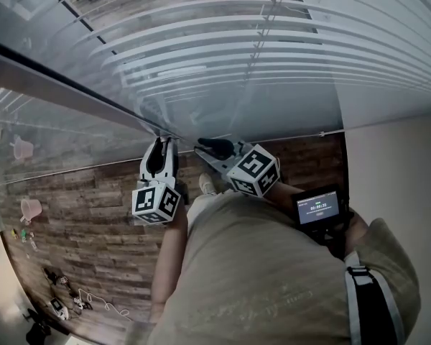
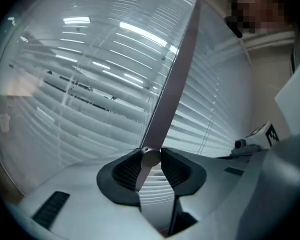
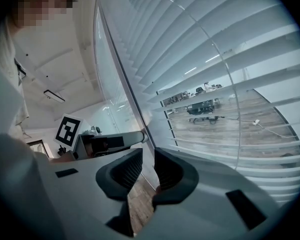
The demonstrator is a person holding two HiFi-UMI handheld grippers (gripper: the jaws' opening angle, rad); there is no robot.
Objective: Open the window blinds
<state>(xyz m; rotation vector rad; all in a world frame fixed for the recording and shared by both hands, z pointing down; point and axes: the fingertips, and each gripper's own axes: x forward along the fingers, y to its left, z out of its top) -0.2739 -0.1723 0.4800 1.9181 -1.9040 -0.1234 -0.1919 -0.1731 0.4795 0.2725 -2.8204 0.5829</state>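
Observation:
White horizontal blinds [image 1: 237, 56] hang in front of me, their slats [image 3: 210, 49] tilted partly apart. A grey tilt wand [image 2: 172, 79] runs down from the top of the blinds to my left gripper [image 2: 151, 158]. That gripper is shut on the wand's lower end, with the round end cap pinched between both dark pads [image 2: 127, 171]. In the head view the left gripper [image 1: 164, 138] reaches toward the blinds. My right gripper [image 1: 202, 146] sits just to its right. The right gripper [image 3: 148, 170] is open, with only floor showing through the gap between its pads.
A glass pane [image 1: 50, 142] stands to the left, with wood floor [image 1: 93, 236] below. Small items and a white cable [image 1: 72, 293] lie on the floor at lower left. A lift cord [image 1: 262, 34] hangs down the blinds. A white wall [image 1: 395, 164] is to the right.

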